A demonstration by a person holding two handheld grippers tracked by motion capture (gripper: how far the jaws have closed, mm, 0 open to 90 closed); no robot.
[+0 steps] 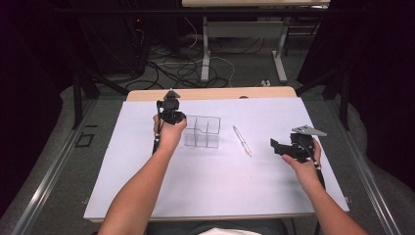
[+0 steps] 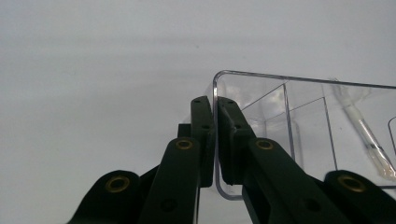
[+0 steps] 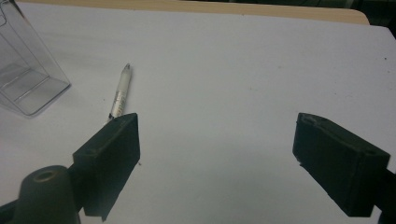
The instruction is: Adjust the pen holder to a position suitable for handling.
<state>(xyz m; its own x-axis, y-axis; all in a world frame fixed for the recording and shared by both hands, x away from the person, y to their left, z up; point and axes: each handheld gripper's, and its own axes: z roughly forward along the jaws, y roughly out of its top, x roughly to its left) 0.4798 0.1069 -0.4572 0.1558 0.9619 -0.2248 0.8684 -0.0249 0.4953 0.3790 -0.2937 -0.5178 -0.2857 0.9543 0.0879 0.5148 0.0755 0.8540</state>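
A clear plastic organizer box (image 1: 202, 131) with inner dividers stands on the white table sheet (image 1: 215, 191). My left gripper (image 1: 172, 116) is at its left side; in the left gripper view the gripper (image 2: 215, 109) is shut on the clear box's near wall (image 2: 261, 88), one jaw inside and one outside. A white pen (image 1: 242, 140) lies flat to the right of the box, seen through the box as the pen (image 2: 369, 140) and ahead of the right jaws as the pen (image 3: 120, 92). My right gripper (image 1: 275, 146) hovers open to the right of the pen, the gripper (image 3: 217, 140) with nothing between its jaws.
The sheet covers a wooden table whose far edge (image 1: 210, 93) shows bare. Beyond it are another table's legs (image 1: 205, 54) and cables on the floor. Dark curtains flank both sides.
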